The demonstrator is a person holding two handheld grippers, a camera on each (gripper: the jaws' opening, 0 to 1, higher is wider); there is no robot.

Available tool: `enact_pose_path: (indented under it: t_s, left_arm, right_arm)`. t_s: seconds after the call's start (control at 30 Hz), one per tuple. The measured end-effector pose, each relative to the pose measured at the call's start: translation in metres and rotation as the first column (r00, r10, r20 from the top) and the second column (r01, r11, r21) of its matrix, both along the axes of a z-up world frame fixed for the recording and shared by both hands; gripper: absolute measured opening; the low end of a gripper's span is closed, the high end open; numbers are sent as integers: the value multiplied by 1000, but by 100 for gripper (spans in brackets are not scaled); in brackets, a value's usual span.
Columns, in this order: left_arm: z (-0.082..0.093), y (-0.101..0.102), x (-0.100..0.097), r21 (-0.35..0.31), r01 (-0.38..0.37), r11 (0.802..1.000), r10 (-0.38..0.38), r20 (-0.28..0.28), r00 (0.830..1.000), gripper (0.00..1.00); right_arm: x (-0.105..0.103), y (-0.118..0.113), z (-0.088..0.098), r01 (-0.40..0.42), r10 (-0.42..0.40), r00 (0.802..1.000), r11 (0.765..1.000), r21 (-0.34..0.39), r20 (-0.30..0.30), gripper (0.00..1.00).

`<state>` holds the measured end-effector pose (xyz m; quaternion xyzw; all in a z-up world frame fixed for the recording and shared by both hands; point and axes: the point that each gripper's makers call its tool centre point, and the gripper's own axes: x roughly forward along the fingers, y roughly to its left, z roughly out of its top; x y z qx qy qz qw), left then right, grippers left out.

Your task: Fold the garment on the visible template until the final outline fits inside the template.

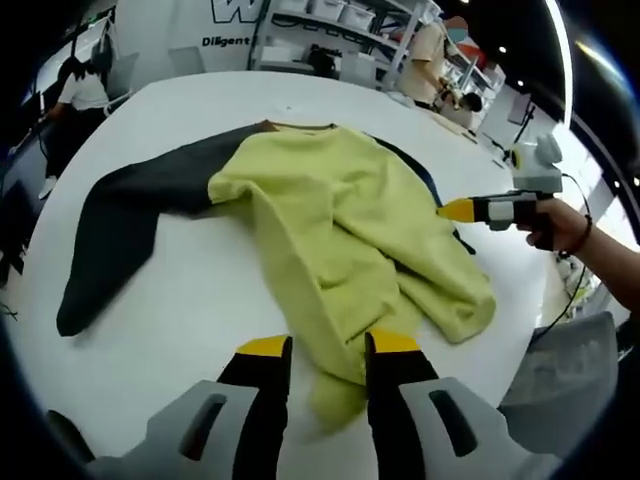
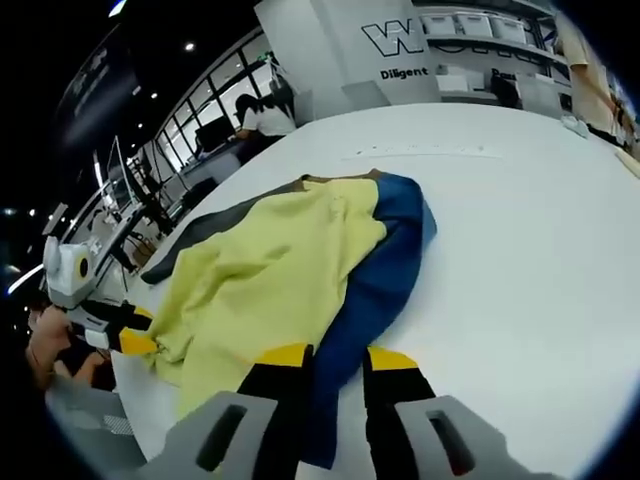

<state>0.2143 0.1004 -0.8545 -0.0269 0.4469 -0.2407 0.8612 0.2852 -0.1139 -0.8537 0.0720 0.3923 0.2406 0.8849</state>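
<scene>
A yellow-green garment (image 1: 345, 215) with one dark grey sleeve (image 1: 120, 225) and one blue sleeve (image 2: 385, 265) lies rumpled on a round white table (image 1: 180, 320). In the left gripper view the yellow body is bunched toward the middle and near side of the table, the grey sleeve stretches flat away to the left, and only a thin edge of the blue sleeve peeks out along the far right side of the yellow cloth. No separate template outline can be made out on the table.

The left claw (image 1: 328, 345) stands released, its two yellow-tipped jaws apart with a tail of yellow cloth lying between them; whether the jaws touch the cloth cannot be told. The right claw (image 2: 327, 355) is also released, its jaws spread either side of the blue sleeve's end, which runs down between them on the table.

In the left gripper view the right claw shows at the right edge, held in a person's hand (image 1: 560, 225), its tip just beside the garment's right edge. In the right gripper view the left claw shows at the left, near the yellow cloth's edge.

People (image 2: 262, 115) and shelving (image 1: 340, 25) stand beyond the table
</scene>
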Motion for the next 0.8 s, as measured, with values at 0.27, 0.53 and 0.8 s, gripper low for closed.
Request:
enact_pose_path:
  t_s: [0.27, 0.53, 0.8]
  left_arm:
    - [-5, -3, -4, -2, 9, 1000, -9, -25, 1000, 19]
    - [-8, -1, -5, 8, 18, 1000, -18, -29, 999, 12]
    - [-5, -2, -5, -4, 35, 999, -35, -19, 999, 5]
  right_arm:
    - [1, -7, 4, 56, -56, 998, 998, 41, 8, 0]
    - [0, -15, 5, 66, -66, 998, 996, 59, 1, 0]
    - [3, -28, 14, 42, -42, 998, 999, 2, 44, 0]
